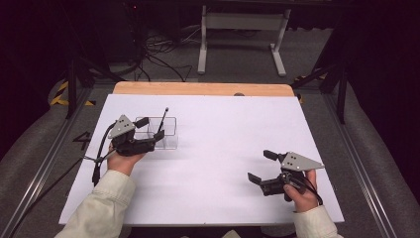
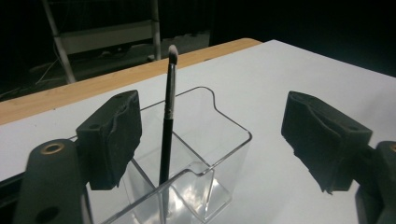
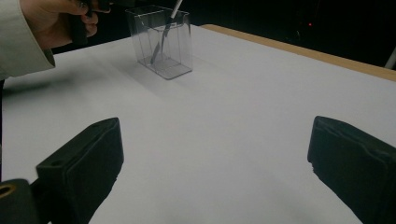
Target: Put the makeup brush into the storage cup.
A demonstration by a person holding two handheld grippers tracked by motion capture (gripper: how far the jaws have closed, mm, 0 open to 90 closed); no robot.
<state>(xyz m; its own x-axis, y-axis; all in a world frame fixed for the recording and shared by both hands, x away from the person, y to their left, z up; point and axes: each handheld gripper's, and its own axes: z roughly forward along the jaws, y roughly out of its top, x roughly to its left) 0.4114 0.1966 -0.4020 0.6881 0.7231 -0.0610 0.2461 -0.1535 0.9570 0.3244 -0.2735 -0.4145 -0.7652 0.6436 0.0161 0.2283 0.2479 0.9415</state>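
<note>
White sheeting covers the bench (image 1: 213, 148), with a strip of bare wood showing along its far edge. At the left of the high view, a cream sleeve (image 1: 99, 208) comes in from the bottom edge, and its hand (image 1: 124, 159) holds the left gripper (image 1: 148, 130) against the near-left side of a clear plastic container (image 1: 166, 133). The jaws of that gripper stand wide apart and grip nothing. In the left gripper view the container (image 2: 205, 154) sits between and just beyond the two black pads, one of its rounded corners pointing toward the camera, and an inner wall divides it into compartments. A slim black-handled brush (image 2: 167, 130) stands nearly upright in the container, bristle tip upward, leaning against the rim of a wall; its top rises well above the rim. In the high view the brush (image 1: 162, 121) tilts slightly away from the person.

The middle of the bench is bare white surface.

At the right, well apart from the container, a second hand (image 1: 299, 191) holds the right gripper (image 1: 262, 166) low over the near-right part of the bench. Its jaws are also spread wide with nothing between them. The right gripper view looks across the sheet toward the container (image 3: 163, 44) and the other hand (image 3: 56, 21) beside it.
</note>
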